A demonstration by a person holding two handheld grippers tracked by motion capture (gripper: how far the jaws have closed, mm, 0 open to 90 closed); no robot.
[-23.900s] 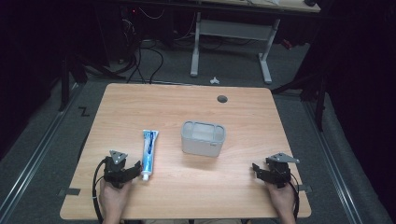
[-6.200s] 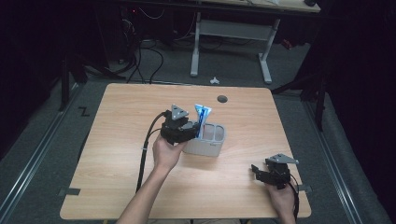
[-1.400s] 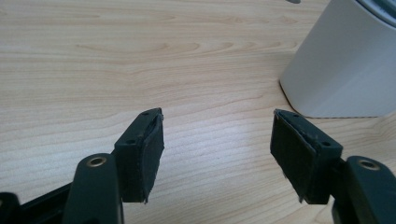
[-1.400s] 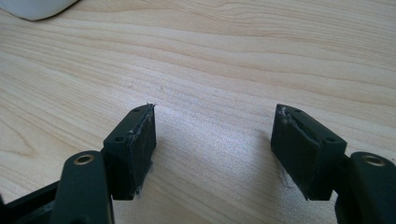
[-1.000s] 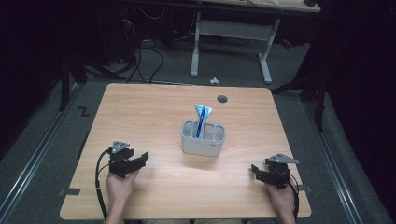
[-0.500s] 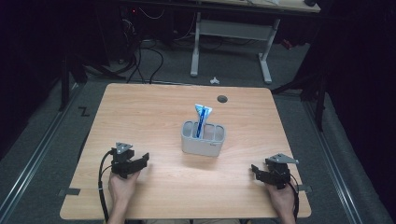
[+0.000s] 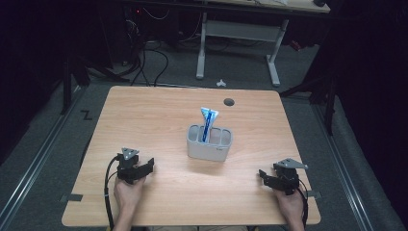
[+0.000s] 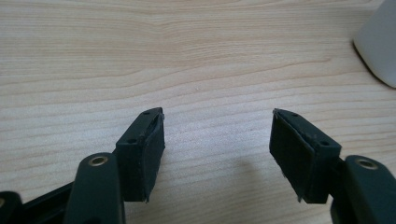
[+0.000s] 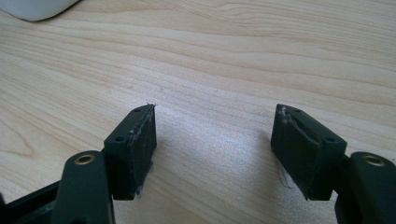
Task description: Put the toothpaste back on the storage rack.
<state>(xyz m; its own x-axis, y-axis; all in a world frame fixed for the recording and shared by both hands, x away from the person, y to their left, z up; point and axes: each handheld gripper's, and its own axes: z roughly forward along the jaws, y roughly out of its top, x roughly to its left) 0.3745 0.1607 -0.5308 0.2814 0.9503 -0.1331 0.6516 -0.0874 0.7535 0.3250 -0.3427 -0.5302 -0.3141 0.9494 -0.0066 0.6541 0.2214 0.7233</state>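
Note:
A grey compartmented holder (image 7: 210, 143) stands at the middle of the wooden table (image 7: 144, 115). A blue and white toothpaste tube (image 7: 208, 121) sticks up out of its back left compartment, leaning a little. My left gripper (image 7: 147, 165) rests near the front left of the table, open, with bare wood between its jaws (image 8: 217, 140). My right gripper (image 7: 262, 175) rests near the front right, also open and holding nothing (image 9: 212, 140). A corner of the holder (image 8: 378, 44) shows at the upper right of the left gripper view, and at the upper left (image 9: 37, 8) of the right gripper view.
A round cable hole (image 7: 229, 102) sits in the table near its far edge. Beyond the table stand a white desk frame (image 7: 238, 33) and cables on the dark floor. A small white object (image 7: 221, 83) lies on the floor behind the table.
The left hand and its gripper have shifted slightly to the right along the front of the table. The right gripper, the holder and the tube have stayed put.

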